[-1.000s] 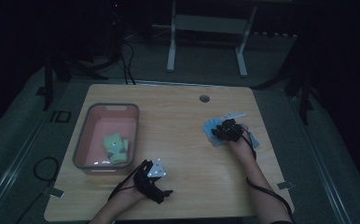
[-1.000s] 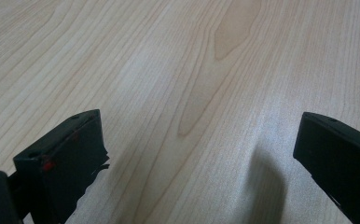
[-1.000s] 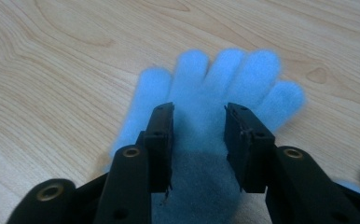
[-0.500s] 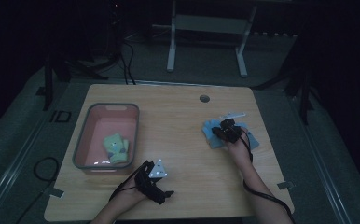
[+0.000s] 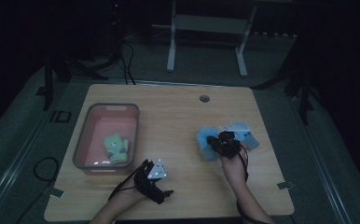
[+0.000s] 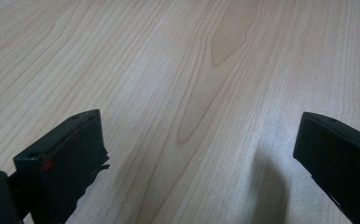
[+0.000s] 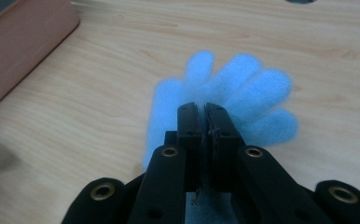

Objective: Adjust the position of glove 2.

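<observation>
A fluffy light-blue glove (image 7: 252, 93) hangs from my right gripper (image 7: 205, 109), whose jaws are pressed together on its cuff, fingers spread out beyond the tips. From above, this glove (image 5: 205, 143) shows just left of the right gripper (image 5: 215, 141) at the table's right middle. A second light-blue glove (image 5: 245, 133) lies on the wood behind it. My left gripper (image 5: 162, 195) rests near the front edge. Its jaws stand wide apart over bare wood, with nothing between them (image 6: 199, 121).
A pink bin (image 5: 82, 140) with a grey rim stands at the table's left and holds a green glove (image 5: 115, 147). Its corner (image 7: 19, 42) shows at the right gripper view's upper left. A round cable hole (image 5: 204, 98) sits near the far edge.
My right gripper has come nearer the person and slightly left, carrying the blue glove away from the other one. The left gripper has stayed put.
</observation>
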